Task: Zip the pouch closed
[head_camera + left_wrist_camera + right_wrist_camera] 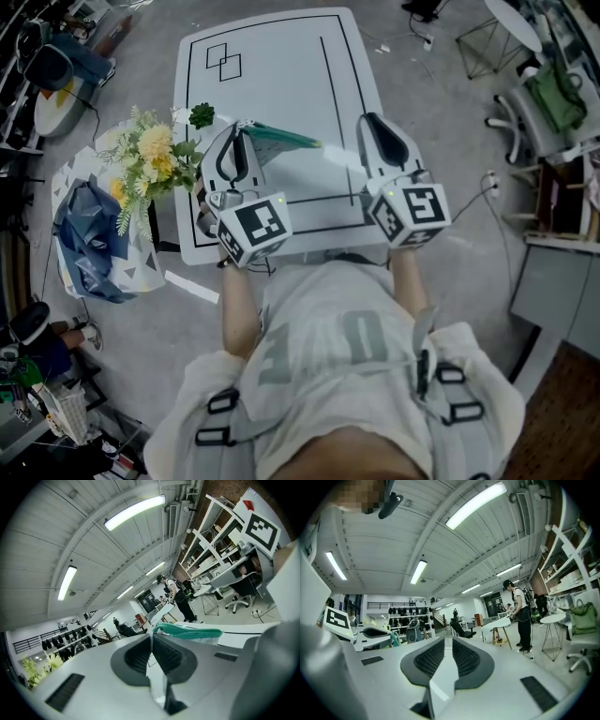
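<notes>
Tools both hang over the bench (281, 66), pointing away from the person. Left tool (238, 131) is clamped tight on one end of the pouch (286, 139), which is held in the air and sticks out sideways toward the right tool (372, 122). Right tool is pinched together on nothing, near the pouch's free end and apparently not touching it.

Progress is unclear. The teal zip (187, 631) reads as one unbroken band with no slider visible, so I can't tell whether it is closed. My guess is the pull has not been taken.

Only the head view shows both tools and the gap between them. Only the left gripper view shows thin pouch film between its jaws. The right gripper view shows its own jaws bare, with the left tool off to one side.
</notes>
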Motion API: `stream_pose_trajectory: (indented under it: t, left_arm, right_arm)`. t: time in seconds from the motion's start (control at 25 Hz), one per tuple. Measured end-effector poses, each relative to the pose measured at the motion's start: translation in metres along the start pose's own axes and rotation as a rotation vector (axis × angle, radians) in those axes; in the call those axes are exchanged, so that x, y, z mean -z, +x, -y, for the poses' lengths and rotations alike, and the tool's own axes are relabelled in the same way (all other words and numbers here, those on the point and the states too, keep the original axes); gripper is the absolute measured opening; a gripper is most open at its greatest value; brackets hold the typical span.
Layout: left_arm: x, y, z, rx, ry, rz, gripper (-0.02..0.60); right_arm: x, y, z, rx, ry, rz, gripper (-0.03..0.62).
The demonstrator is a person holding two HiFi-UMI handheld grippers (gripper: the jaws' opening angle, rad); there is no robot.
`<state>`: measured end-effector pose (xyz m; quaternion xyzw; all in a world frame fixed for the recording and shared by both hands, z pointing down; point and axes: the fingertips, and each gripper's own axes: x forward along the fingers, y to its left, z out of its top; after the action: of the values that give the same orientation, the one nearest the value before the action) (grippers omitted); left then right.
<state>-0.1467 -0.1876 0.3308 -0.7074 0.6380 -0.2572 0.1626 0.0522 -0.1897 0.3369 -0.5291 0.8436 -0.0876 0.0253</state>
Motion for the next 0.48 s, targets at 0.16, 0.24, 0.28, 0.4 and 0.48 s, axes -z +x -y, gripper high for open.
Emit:
stream_pose_trajectory:
  t: [0.16, 0.24, 0.28, 0.4, 0.48]
  left_arm:
    - [0.001, 0.001, -0.002, -0.005, 0.011, -0.002, 0.014]
    - [0.000, 0.000, -0.002, -0.007, 0.015, 0.000, 0.014]
    - [0.001, 0.000, -0.002, -0.007, 0.021, -0.003, 0.014]
    - [-0.001, 0.000, 0.000, -0.004, 0.030, 0.007, 0.014]
    - [-0.003, -0.001, 0.002, -0.003, 0.044, 0.020, 0.014]
  right_arm:
    - [-0.007, 0.008, -0.004, 0.002, 0.043, 0.024, 0.317]
    - [-0.007, 0.009, -0.007, -0.006, 0.064, 0.026, 0.341]
    - [-0.006, 0.010, -0.010, -0.019, 0.072, 0.018, 0.341]
    - [-0.001, 0.011, -0.016, -0.057, 0.094, 0.003, 0.341]
    - [-0.002, 0.012, -0.023, -0.102, 0.159, 0.005, 0.339]
